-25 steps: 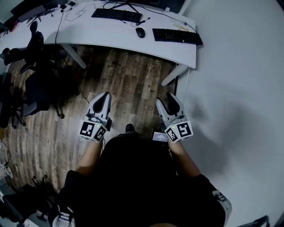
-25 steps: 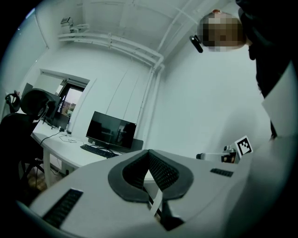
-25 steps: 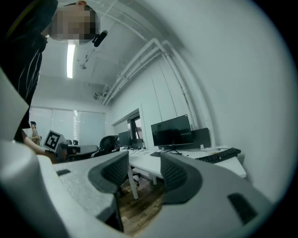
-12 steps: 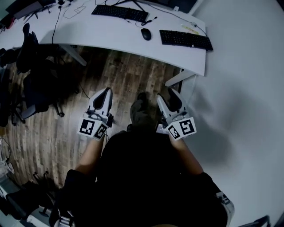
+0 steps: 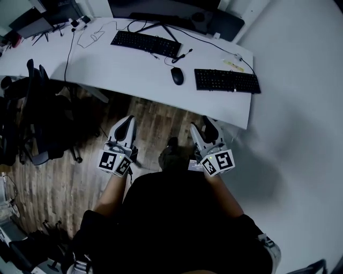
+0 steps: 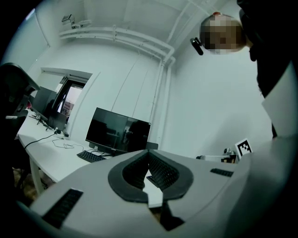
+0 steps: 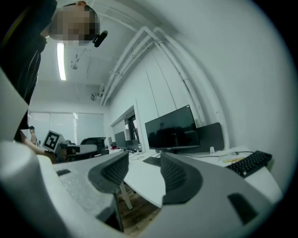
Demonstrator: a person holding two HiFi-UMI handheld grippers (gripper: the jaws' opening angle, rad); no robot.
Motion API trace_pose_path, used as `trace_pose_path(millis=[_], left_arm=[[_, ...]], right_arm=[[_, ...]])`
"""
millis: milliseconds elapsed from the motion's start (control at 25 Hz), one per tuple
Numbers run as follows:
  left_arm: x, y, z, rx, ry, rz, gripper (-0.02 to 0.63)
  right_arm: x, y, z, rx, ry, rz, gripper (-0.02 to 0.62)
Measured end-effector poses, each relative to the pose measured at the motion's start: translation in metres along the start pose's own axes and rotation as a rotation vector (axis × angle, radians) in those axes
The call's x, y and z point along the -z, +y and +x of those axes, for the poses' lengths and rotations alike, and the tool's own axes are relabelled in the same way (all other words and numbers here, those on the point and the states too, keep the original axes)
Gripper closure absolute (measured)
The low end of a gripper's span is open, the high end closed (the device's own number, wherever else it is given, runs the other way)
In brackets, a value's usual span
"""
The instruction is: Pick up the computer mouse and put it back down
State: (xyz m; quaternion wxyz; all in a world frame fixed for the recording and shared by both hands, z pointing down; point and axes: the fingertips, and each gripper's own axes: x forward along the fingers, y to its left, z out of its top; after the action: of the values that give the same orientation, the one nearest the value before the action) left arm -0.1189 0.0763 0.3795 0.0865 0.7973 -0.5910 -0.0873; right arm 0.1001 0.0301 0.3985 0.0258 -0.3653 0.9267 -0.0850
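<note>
The black computer mouse [image 5: 176, 76] lies on the white desk [image 5: 123, 72], between two black keyboards. I hold both grippers level at waist height over the wooden floor, short of the desk's near edge. In the head view the left gripper [image 5: 127, 122] is below and left of the mouse. In the left gripper view its tips [image 6: 148, 152] meet, with nothing in them. The right gripper [image 5: 206, 124] hangs below and right of the mouse. In the right gripper view its jaws [image 7: 144, 158] stand apart and empty.
One keyboard [image 5: 146, 43] sits left of the mouse and another [image 5: 227, 81] right of it. A dark monitor [image 5: 161, 9] stands at the back. Cables [image 5: 88, 36] trail over the desk's left part. Black office chairs [image 5: 40, 120] stand at the left, and a white wall [image 5: 300, 107] rises at the right.
The desk, mouse and keyboards have come nearer and lower in the head view as the person walked toward them. Both grippers kept their pose in front of the body.
</note>
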Motion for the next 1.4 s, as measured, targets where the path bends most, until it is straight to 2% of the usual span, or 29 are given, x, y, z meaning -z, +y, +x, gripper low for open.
trace_pose_path(millis=[160,400,680,880,1200,1400], left_arm=[[-0.017,0.020,0.050,-0.010,0.001,0.027,0.611],[-0.028,0.045,0.117,-0.050,-0.015,0.054,0.611],[-0.037,0.066,0.156,-0.053,-0.019,0.060,0.611],[-0.039,0.076,0.179,-0.005,-0.018,0.059,0.611],[-0.014,0.124,0.224,0.103,0.047,0.032,0.611],[0.003,0.155,0.258,0.203,0.102,-0.004,0.611]], right_arm=[[-0.018,-0.036,0.045,-0.014,-0.013,0.003,0.382],[-0.022,-0.078,0.108,-0.089,-0.012,-0.007,0.382],[-0.018,-0.099,0.152,-0.117,0.007,0.008,0.382],[-0.008,-0.103,0.175,-0.128,0.035,0.012,0.380],[0.014,-0.109,0.223,-0.040,0.090,0.013,0.367],[0.032,-0.114,0.255,0.069,0.112,0.055,0.353]])
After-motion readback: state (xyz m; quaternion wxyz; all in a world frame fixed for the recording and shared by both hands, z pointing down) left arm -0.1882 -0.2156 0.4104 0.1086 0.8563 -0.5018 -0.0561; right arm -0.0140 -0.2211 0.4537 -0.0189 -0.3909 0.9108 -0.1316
